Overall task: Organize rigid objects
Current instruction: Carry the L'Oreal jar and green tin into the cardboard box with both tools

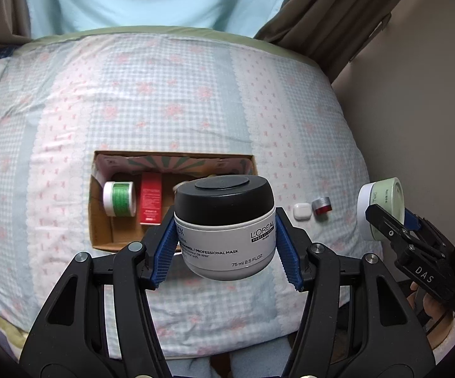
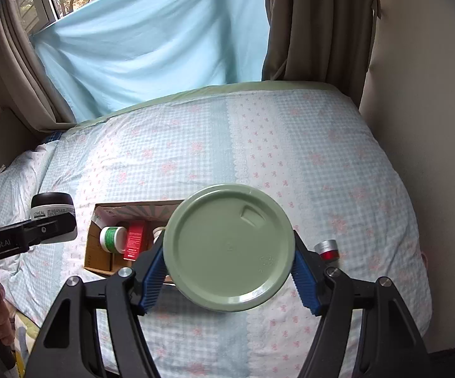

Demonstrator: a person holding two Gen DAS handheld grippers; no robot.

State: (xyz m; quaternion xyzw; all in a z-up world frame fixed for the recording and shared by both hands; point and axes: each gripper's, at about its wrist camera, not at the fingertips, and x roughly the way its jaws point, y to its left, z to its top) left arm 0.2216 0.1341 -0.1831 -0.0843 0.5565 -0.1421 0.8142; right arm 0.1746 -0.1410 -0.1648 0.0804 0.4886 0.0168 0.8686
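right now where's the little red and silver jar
The red and silver jar lies on the checked bedcover to the right of the cardboard box, right beside a small white earbud case.

Right gripper (image 2: 229, 271) clamps a round pale-green lidded tub (image 2: 229, 247) above the checked bed quilt (image 2: 321, 163), open cardboard box (image 2: 101, 252) just left.

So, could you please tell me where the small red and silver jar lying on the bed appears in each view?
Left wrist view: the red and silver jar lies right of centre on the bedspread, beside a white earbud case.
Right wrist view: it lies right of the held green lid.
Shared landmark: the cardboard box, to its left in both.
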